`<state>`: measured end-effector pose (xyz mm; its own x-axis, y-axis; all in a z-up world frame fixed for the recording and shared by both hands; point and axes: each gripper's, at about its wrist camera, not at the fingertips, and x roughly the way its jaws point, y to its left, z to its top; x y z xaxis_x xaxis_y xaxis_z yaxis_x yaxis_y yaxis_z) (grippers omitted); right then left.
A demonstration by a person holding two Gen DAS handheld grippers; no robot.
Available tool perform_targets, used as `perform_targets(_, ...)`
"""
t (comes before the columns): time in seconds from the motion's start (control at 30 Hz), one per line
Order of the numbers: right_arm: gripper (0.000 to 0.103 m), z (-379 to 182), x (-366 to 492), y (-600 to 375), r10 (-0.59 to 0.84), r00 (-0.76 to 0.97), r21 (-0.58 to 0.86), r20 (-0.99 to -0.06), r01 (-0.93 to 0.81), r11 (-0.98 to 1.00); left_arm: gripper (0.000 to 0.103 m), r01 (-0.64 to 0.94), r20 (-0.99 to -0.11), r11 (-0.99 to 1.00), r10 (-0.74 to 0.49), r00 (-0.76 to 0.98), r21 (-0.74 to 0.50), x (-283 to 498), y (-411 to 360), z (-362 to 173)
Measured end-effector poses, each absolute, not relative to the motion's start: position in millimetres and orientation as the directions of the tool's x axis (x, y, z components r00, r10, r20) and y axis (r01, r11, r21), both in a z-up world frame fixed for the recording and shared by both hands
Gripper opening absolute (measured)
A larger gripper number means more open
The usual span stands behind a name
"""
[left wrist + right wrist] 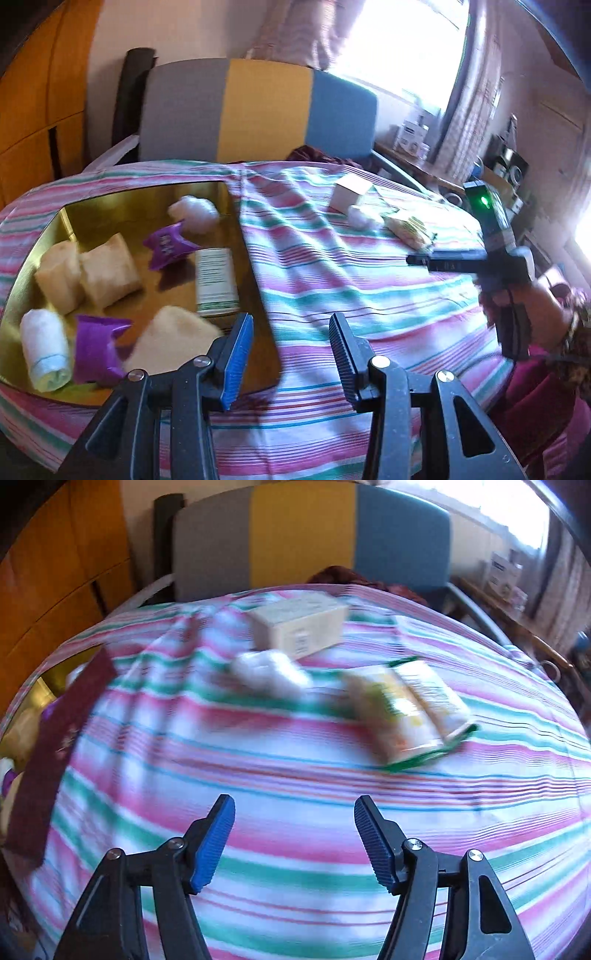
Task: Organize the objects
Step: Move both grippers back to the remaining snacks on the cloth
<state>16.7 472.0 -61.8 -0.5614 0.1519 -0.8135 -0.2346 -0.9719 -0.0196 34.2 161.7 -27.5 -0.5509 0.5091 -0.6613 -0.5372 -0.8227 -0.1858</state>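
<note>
A gold-lined box [122,210] sits open at the left of a bed covered in a pink, green and white striped sheet [332,266], partly filled. Inside it lie three tan cloth-like bundles [107,273], two purple sachets [168,249], one white roll [44,347], one cotton ball [194,212] and one white container with a green printed label [216,280], lying on its side; the print on the label and the sachets is too blurred to read.

Still out on the sheet, well apart from the box, are one cream carton [299,626], one cotton ball [269,674] just in front of it, and two pale yellow-and-white packets with green edging [410,705] side by side. A dark patch on the carton's side may be a barcode; no wording can be made out.

The left gripper [291,350] hovers at the box's near right edge, its jaws narrowly parted and holding nothing. The right gripper [295,840] hangs over bare sheet short of the loose items, its jaws moderately wide and empty. From the left wrist view the right tool [491,236] shows a green light, gripped by a person's hand [532,302].
</note>
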Motion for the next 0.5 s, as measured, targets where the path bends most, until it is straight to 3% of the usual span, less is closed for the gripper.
perform_targets(0.23,0.072,-46,-5,534,0.183,-0.605,0.02,-0.775,-0.313,-0.95,0.043,-0.616,-0.671,-0.771,0.544,-0.504,-0.162,50,193,-23)
perform_targets(0.5,0.067,-69,-47,547,0.147,-0.572,0.004,-0.807,-0.255,-0.967,0.043,-0.658,-0.701,-0.742,0.535,-0.471,-0.125,58,214,-28)
